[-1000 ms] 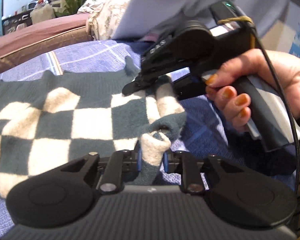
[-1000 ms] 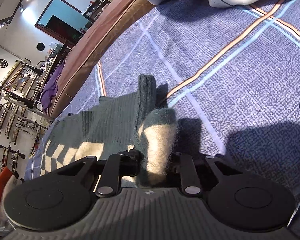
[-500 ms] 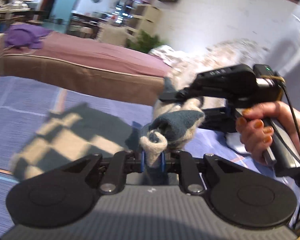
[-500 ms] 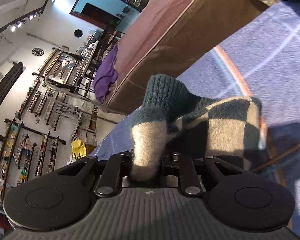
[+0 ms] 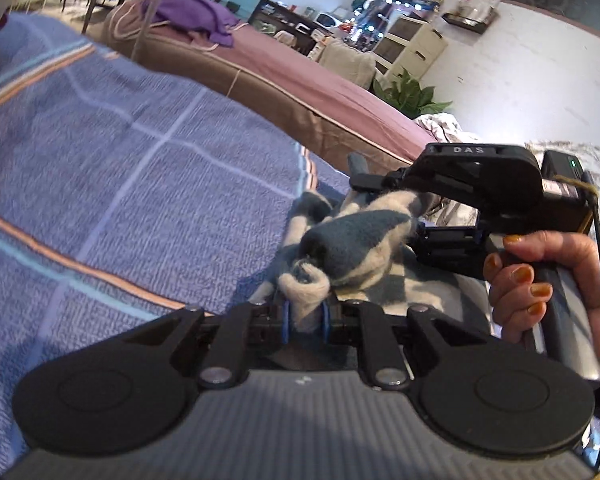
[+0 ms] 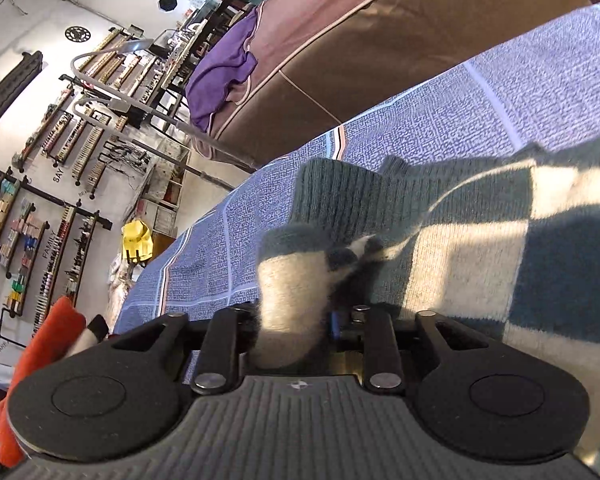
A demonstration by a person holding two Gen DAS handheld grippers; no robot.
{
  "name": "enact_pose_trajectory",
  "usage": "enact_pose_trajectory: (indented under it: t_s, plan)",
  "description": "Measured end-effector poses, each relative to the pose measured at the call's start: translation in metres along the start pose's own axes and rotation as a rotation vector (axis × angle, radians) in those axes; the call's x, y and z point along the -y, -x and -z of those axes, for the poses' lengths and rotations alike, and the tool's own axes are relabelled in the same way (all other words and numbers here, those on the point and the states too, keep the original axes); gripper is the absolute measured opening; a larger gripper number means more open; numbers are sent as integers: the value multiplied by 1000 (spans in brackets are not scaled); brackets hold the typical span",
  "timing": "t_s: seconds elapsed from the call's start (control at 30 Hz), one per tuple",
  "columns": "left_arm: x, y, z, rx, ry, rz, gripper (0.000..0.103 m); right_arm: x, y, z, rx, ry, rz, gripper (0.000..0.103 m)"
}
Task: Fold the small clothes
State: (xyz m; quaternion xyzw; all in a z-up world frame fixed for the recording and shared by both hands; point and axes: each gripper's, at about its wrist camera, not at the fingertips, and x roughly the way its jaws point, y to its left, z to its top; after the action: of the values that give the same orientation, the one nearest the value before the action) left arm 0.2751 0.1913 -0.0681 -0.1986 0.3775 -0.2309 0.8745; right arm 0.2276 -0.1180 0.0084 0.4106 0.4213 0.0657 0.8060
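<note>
A small knit garment with a teal and cream checker pattern [image 5: 352, 240] hangs bunched between both grippers above a blue plaid bedspread [image 5: 120, 184]. My left gripper [image 5: 304, 316] is shut on a cream fold of it. My right gripper [image 6: 296, 320] is shut on another cream and teal fold. In the right wrist view the garment [image 6: 500, 248] spreads to the right, its ribbed teal cuff [image 6: 332, 196] standing up ahead. The right gripper's body [image 5: 472, 196] shows in the left wrist view, held by a hand with orange nails.
A brown and mauve bed [image 5: 300, 76] with a purple cloth [image 5: 196, 12] lies beyond the bedspread's edge. An orange cloth [image 6: 32, 360] is at the lower left of the right wrist view. Shelves and a lamp stand against the far wall.
Both grippers have lifted the garment off the bedspread and swung it to the left. The flat checkered cloth of a second ago is now bunched and hanging between them.
</note>
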Motion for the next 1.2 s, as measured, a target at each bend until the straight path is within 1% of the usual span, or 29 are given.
enact_pose_trajectory:
  t_s: [0.03,0.1,0.13,0.2,0.23,0.27,0.33,0.4,0.47,0.53,0.6,0.63,0.67,0.73,0.8,0.83,0.9,0.97,1.03,1.1,1.2]
  plan:
    - [-4,-3,3,-2,14,4,16,1,1,0,6,12,-7,61]
    - [-9,-3,4,0,19,-3,21,1,7,2,11,52,-17,62]
    - [-10,-3,4,1,21,-11,26,0,10,2,13,72,-23,65]
    - [-13,-1,7,8,30,-36,36,-1,13,2,24,99,-39,77]
    - [-15,1,6,9,33,-65,50,-2,15,1,39,103,-48,87]
    - [-17,2,5,8,36,-99,59,-4,18,0,62,106,-56,95]
    - [-21,8,5,4,45,-123,60,-5,26,-3,103,117,-65,101]
    - [-21,17,5,7,60,-129,61,-5,42,-5,138,133,-74,101]
    - [-21,26,8,9,79,-140,68,-1,58,-7,170,131,-75,102]
    - [-21,35,11,8,119,-132,70,3,75,-7,207,117,-79,103]
    - [-20,41,15,-8,170,-100,77,13,93,-5,232,100,-90,103]
    - [-18,43,18,-21,196,-80,82,20,102,-3,239,95,-98,103]
    - [-17,42,20,-34,224,-52,83,25,110,-1,243,95,-101,103]
    - [-14,40,26,-60,262,5,83,39,124,6,240,103,-94,103]
    - [-5,37,34,-78,279,46,84,53,133,15,233,99,-77,103]
    - [-1,34,38,-87,279,57,86,63,137,21,227,83,-69,103]
    - [7,27,44,-109,283,64,87,80,141,33,211,42,-58,103]
    - [15,19,52,-135,298,96,87,95,142,45,201,1,-51,103]
    - [23,12,60,-145,292,106,87,110,144,57,190,-41,-57,103]
    - [27,2,65,-158,287,99,87,118,138,68,157,-85,-71,103]
    - [21,-12,70,-159,337,99,88,123,127,79,127,-140,-82,103]
